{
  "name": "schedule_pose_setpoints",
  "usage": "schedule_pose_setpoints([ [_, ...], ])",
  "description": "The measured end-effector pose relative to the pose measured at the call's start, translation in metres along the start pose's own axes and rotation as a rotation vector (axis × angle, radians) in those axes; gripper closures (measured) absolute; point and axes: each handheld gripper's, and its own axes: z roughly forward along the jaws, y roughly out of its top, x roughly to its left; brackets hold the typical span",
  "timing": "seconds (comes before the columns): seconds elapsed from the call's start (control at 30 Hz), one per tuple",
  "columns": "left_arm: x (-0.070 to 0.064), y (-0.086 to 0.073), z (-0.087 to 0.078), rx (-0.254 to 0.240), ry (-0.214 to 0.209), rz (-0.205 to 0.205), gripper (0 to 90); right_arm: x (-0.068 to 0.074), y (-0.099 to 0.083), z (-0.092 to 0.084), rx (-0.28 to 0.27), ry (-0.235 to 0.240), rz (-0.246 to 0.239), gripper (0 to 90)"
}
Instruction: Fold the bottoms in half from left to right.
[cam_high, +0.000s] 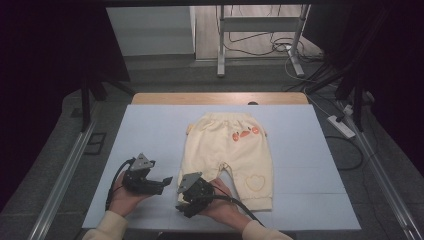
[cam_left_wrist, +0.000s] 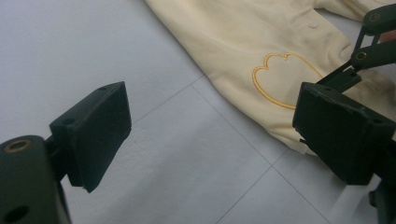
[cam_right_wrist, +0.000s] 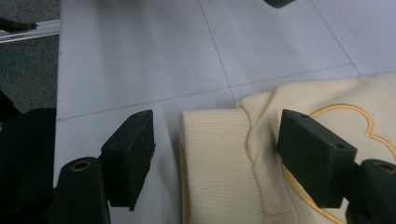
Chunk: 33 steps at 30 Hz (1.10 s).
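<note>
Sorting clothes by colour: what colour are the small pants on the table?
The pants are pale cream-yellow with orange-yellow stitched outlines, clearest in the left gripper view.

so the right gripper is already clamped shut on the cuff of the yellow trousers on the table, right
Not quite. The right gripper is not clamped shut: its jaws stand open on either side of the cuff of the yellow trousers on the table, with a gap beside each pad. The right gripper view shows this.

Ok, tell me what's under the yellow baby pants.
The yellow baby pants lie flat on the pale blue mat, which shows all around them. Whatever sits beneath the fabric itself is covered.
</note>
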Motion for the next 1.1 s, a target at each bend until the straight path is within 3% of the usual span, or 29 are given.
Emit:
schedule_pose_setpoints([
  [0.33, 0.001, -0.001, -0.001, 0.002, 0.005, -0.007, 11.7, -0.001, -0.003, 0.001, 0.031, -0.048, -0.035, 44.1],
  [0.63, 0.001, 0.0, 0.001, 0.008, 0.007, -0.011, 11.7, -0.009, -0.006, -0.005, 0.029, -0.049, 0.008, 70.0],
  [1.1, 0.003, 0.0, 0.001, 0.004, 0.016, -0.015, 12.2, -0.013, -0.005, -0.015, 0.001, -0.024, 0.047, 77.5],
])
